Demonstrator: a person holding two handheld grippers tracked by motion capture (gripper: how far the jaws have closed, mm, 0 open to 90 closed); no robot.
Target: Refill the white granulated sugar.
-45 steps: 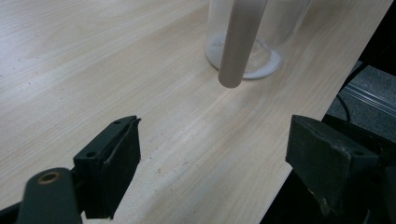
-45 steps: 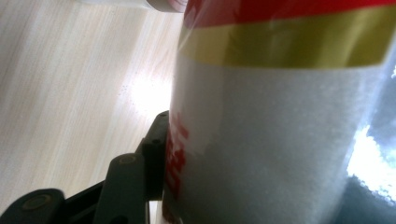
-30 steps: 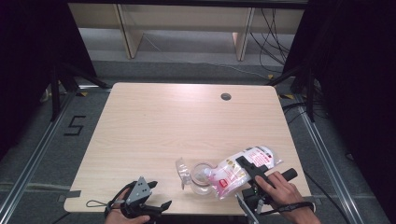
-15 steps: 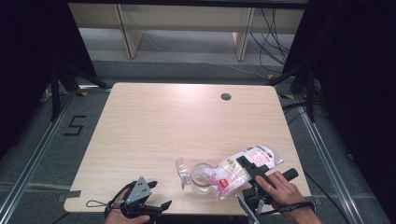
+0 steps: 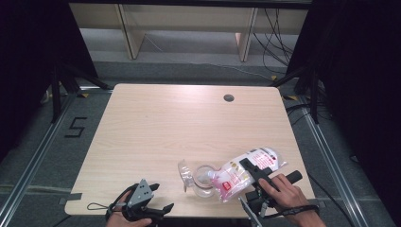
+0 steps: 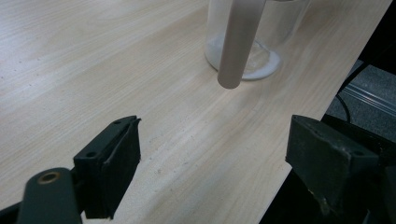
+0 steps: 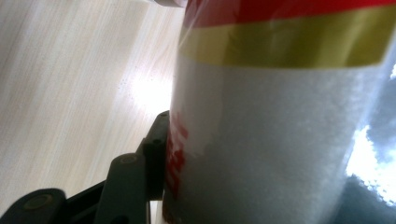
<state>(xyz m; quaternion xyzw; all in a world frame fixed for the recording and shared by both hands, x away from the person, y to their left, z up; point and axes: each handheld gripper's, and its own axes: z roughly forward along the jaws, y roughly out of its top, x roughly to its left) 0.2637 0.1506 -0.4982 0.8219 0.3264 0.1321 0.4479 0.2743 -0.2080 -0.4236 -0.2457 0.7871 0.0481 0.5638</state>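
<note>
High view. A clear plastic bag (image 5: pixel 246 172) of white powder, printed red and pink, is held tilted in the right gripper (image 5: pixel 253 171), its open mouth lowered toward a glass jar (image 5: pixel 204 180) standing just left of the jaws. A clear scoop-like piece (image 5: pixel 185 174) is seen at the jar's far side. The left gripper (image 5: pixel 156 210) is parked at the near table edge, well apart from the jar. Surface: pale wood-grain table (image 5: pixel 189 118) with a grommet hole (image 5: pixel 229 98); beyond it, grey floor, shelf legs and cables.

Left gripper view. Jaws are spread wide, with nothing between them. The jar (image 6: pixel 243 42), with a little white powder at its base, lies ahead of the jaws, unsteadied.

Right gripper view. The bag (image 7: pixel 280 130) is clamped against the left jaw; the other jaw is hidden.

Risks, as judged: powder could be spilled past the narrow mouth; the unheld jar could be nudged over by the bag; the slick film could slip in the jaws.
</note>
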